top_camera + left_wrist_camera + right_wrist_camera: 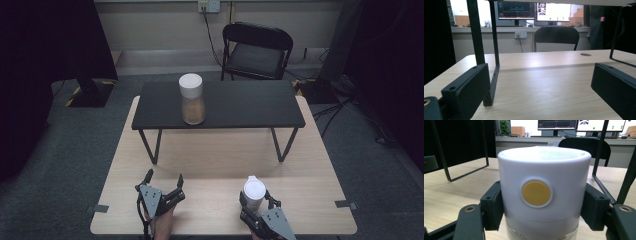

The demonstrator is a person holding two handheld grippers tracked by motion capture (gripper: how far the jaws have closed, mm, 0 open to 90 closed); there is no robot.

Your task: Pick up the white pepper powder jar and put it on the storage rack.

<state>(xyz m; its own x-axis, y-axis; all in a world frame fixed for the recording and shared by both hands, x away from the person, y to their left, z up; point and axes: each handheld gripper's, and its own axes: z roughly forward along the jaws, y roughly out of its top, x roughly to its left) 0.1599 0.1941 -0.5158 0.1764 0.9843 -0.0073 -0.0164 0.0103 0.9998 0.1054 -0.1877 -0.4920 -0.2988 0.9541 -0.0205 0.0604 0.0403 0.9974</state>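
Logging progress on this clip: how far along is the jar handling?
Looks done: one white-lidded jar stands on the black riser shelf. In hand: the right hand-held gripper clamps a second jar at the lid. Left: probably placing it; the left hand-held gripper is open, empty.

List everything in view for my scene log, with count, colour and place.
Jar in grip: one, white lid with a yellow dot, clear body, near edge of wooden table.
Jar on shelf: one, white lid, brownish contents, on black shelf.
Black shelf: one, standing on wooden table.
Wooden table: one, light wood.
Chair: one, black, behind the table.
Left hand-held gripper: one, black, open, empty.
Right hand-held gripper: one, black, shut on jar in grip.
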